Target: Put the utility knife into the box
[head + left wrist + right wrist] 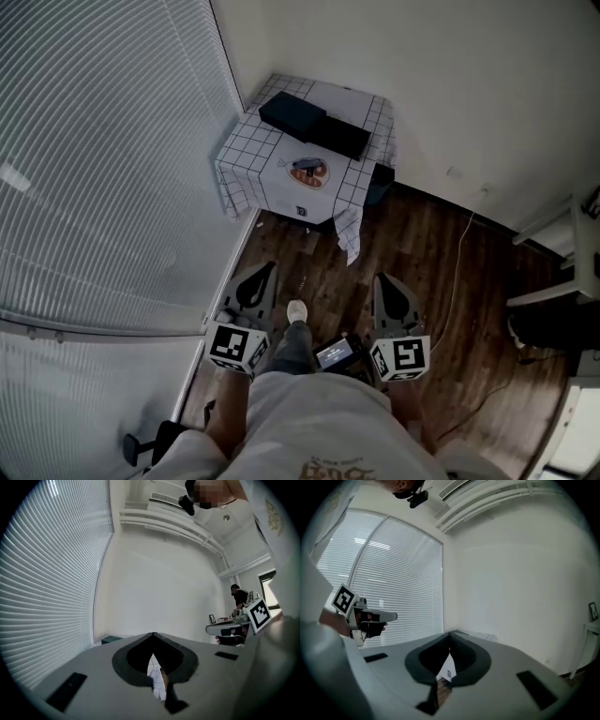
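Left gripper [266, 270] and right gripper [381, 279] are closed, empty. The knife [306, 170], upper centre, looks light, stiff, slick: grip mid-handle.

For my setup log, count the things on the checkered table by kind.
Dark boxes: 2
Utility knife: 1
Orange item under it, too small to identify: 1
Total: 4

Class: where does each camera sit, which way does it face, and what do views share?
Head view: on the head, looking down at table, floor; left gripper, right gripper, legs show.
Left gripper view: on that gripper, facing the wall; its shut jaws show.
Right gripper view: likewise, facing blinds and wall.
Shared: blinds in all.
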A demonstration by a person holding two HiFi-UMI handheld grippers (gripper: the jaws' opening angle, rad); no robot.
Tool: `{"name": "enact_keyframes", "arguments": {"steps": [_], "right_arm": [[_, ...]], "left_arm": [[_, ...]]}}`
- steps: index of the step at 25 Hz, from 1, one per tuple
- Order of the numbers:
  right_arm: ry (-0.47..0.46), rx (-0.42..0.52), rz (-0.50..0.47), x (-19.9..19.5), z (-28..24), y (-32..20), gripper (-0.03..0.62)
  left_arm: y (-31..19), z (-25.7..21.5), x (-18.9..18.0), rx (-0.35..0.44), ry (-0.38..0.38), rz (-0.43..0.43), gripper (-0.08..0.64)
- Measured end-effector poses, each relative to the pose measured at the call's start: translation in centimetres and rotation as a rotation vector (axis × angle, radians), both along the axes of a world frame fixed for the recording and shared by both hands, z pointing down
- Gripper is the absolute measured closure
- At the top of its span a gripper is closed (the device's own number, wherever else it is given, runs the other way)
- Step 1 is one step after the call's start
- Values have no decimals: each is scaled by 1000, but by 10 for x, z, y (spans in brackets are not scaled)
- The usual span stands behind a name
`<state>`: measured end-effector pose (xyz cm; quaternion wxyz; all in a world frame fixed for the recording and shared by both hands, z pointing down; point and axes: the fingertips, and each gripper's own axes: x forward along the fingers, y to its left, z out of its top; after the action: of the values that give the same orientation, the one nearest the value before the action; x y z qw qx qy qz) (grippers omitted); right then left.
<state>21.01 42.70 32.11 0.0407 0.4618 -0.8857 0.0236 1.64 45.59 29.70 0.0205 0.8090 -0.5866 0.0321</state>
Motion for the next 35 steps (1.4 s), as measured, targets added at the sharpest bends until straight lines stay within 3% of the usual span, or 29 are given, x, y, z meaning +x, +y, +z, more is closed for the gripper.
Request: {"name": "enact_keyframes", "arguments": {"steps": [8, 13, 24, 35], "right_arm": [[49, 5, 71, -1, 2, -56, 584], [27, -6, 112, -16, 2, -107, 584], [88, -39, 142, -57, 11, -178, 584], [41, -46, 117, -72, 19, -277, 584]], "left_arm": [[-77, 7, -14, 10, 5, 55, 552], [-130, 4, -30, 19, -5, 87, 552], [-213, 22, -78, -24, 22, 87, 552], [-306, 26, -91, -20, 4, 63, 552]]}}
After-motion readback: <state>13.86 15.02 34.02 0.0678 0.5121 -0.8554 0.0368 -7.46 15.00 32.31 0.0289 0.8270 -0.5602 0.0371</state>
